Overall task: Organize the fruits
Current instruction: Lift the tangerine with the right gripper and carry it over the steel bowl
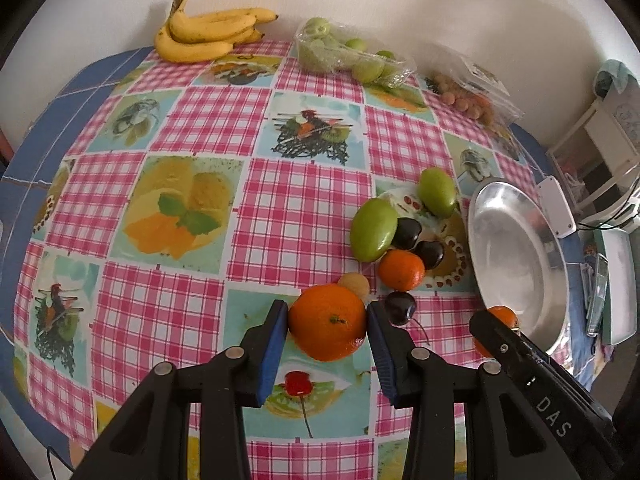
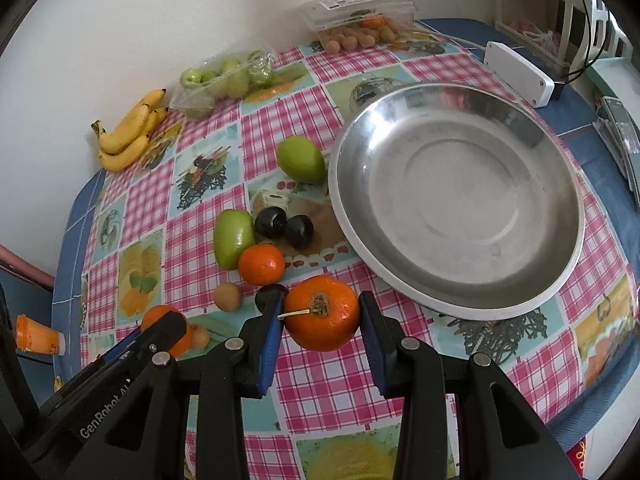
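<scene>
In the left wrist view my left gripper (image 1: 327, 309) is shut on a large tangerine (image 1: 328, 332), its blue pads pressing both sides. My right gripper (image 2: 321, 298) is shut on a second tangerine (image 2: 324, 320) with a stem, just in front of the steel bowl (image 2: 456, 200). A third tangerine (image 2: 262, 264), two green oval fruits (image 2: 234, 238) (image 2: 301, 160), two dark plums (image 2: 285, 226), a dark cherry (image 1: 400, 306) and a small tan fruit (image 2: 228, 297) lie on the checked tablecloth left of the bowl. The bowl holds nothing.
Bananas (image 1: 204, 32), a bag of green fruit (image 1: 344, 52) and a clear box of small brown fruits (image 1: 468, 92) sit along the wall at the table's far edge. A white box (image 2: 520, 72) lies behind the bowl. An orange cup (image 2: 36, 338) stands off the table's left.
</scene>
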`<state>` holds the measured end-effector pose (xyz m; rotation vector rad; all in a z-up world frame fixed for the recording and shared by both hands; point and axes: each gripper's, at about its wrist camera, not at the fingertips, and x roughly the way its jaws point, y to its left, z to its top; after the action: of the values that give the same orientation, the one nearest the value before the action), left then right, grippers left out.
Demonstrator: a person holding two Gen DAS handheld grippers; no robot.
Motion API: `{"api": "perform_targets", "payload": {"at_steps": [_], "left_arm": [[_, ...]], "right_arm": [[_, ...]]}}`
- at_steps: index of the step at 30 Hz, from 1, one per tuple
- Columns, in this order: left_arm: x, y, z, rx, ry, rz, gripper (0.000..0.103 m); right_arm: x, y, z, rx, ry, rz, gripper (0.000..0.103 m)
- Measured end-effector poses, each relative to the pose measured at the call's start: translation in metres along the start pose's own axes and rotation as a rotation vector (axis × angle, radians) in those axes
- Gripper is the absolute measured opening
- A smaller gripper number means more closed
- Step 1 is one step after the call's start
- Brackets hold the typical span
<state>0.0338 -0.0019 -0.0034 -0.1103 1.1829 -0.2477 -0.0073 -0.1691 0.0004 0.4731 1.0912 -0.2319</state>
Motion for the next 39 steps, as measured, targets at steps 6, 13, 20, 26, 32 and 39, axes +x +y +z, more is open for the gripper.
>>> {"api": "perform_targets", "payload": {"at_steps": [6,13,20,26,32,39], "left_arm": [[-0.003,-0.013,0.002,0.023,-0.014,-0.008,0.043],[-0.003,-0.048,0.005,0.092,-0.033,-0.042,0.043],[0.007,-0.092,0.010,0.184,-0.039,-0.066,0.043],[0.016,-0.134,0.017,0.269,-0.060,-0.097,0.043],[0.031,-0.157,0.025,0.308,-0.057,-0.114,0.043],[0.055,-0.171,0.031,0.340,-0.046,-0.112,0.043]], "right_arm": [[-0.007,-0.013,0.005,0.033,-0.022,-0.014,0.039],[-0.010,-0.043,0.013,0.117,-0.043,-0.052,0.039],[-0.013,-0.082,0.025,0.213,-0.061,-0.100,0.039],[-0.011,-0.106,0.035,0.256,-0.070,-0.137,0.039],[0.001,-0.123,0.044,0.282,-0.059,-0.167,0.039],[0.012,-0.132,0.057,0.297,-0.059,-0.191,0.039]]}}
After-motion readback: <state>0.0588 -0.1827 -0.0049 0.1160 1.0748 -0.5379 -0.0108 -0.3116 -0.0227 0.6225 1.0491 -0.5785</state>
